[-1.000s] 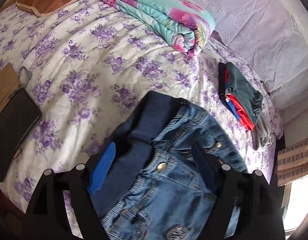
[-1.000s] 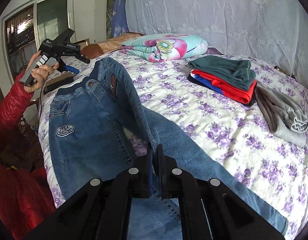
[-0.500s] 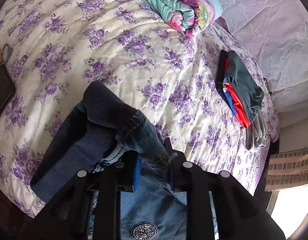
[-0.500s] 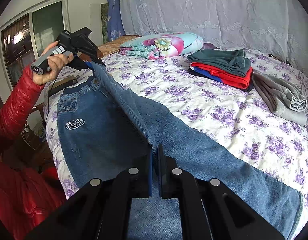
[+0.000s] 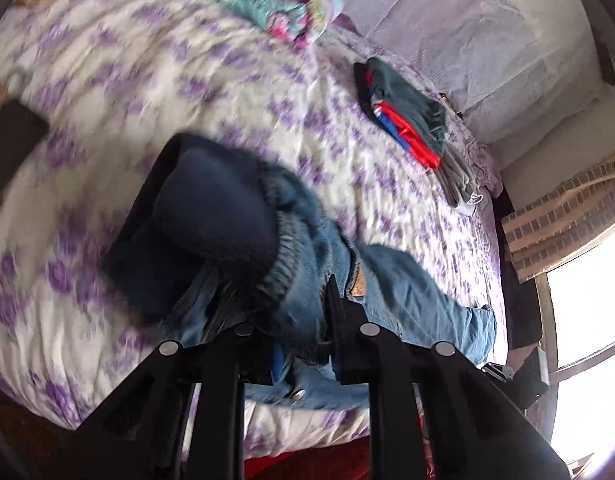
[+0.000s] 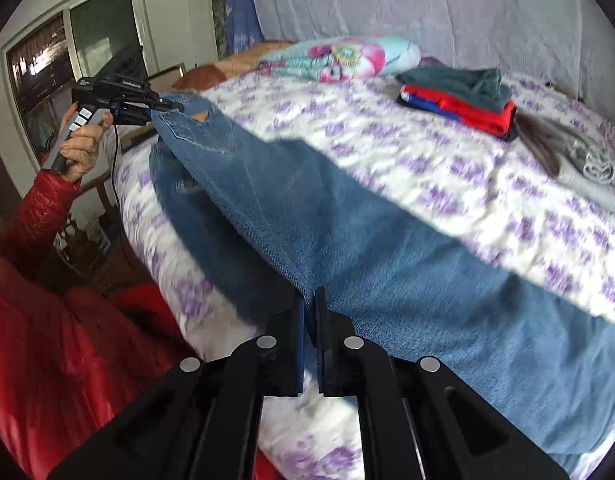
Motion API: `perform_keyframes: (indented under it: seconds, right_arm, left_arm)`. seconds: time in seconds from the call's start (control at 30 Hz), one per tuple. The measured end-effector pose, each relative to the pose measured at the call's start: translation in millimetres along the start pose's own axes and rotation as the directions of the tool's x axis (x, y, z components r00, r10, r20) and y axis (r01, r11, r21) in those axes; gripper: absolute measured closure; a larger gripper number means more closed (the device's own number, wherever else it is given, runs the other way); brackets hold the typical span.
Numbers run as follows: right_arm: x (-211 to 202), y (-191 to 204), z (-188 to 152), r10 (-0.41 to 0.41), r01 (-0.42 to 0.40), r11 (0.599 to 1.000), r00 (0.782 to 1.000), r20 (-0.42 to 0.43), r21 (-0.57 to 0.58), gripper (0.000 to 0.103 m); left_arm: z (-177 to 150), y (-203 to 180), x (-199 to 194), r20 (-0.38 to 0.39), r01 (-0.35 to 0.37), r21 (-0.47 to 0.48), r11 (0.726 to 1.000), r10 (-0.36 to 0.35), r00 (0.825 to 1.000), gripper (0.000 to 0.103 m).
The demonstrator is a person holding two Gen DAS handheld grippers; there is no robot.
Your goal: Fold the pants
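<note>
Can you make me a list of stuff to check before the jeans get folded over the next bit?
1. Left gripper pinching the jeans at the waist: ok.
2. Right gripper shut on the denim edge: ok.
3. Jeans stretched between both grippers, no sag: ok.
4. Bedspread bare beside the jeans: ok.
5. Folded clothes stack clear of the jeans: ok.
6. Legs lined up evenly: cannot tell, the picture is blurry.
</note>
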State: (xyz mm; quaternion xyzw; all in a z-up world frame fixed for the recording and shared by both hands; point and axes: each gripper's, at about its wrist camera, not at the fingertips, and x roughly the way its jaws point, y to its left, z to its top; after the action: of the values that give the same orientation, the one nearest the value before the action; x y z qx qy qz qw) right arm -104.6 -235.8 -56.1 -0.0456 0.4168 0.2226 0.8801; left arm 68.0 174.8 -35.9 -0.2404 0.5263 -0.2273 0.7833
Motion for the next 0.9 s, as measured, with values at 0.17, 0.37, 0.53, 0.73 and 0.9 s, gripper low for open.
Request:
perform_keyframes:
  seconds: [0.17,0.37,0.53,0.73,0.9]
  right_arm:
    - [-8.1,1.8,3.8,0.002,-0.002,1.000,1.000,0.029,0.027,0.098]
    - [-17.9,16.8,1.0,0.019,-0.018,1.000,1.000,0.025,-0.020,0.098]
    - [12.0,5.2,-17.5,0.039,-0.038,0.998,0.999,-0.008,0.055,0.097]
    - [11.3,5.2,-18.2,0.045,-0.045,0.997,0.999,0.000,0.067,0.098]
    - [9.6,4.1,-25.2,0.053,-0.056,0.994,0.998,0.040,0.098,0.095]
  left_arm:
    - [-17.9,54.3,6.8,-0.009,0.181,-0.200,0.963,-0.187,0.982,0.088]
    - [-17.3,18.1,-28.3,0.090,-0.035,-0.063,0.997,0.041,0.995,0.073]
    - [-29.8,16.9,-72.1,0.262,-0.269,-0.126,0.955,0.294,0.919,0.053]
    - [-34.8,-49.3,-59.1,0.291,-0.218,0.119,0.969,0.176,0.940,0.053]
    - [-29.7,-61.0,29.8,0.169,-0.399,0.249,0.883,0.366,0.915,0.053]
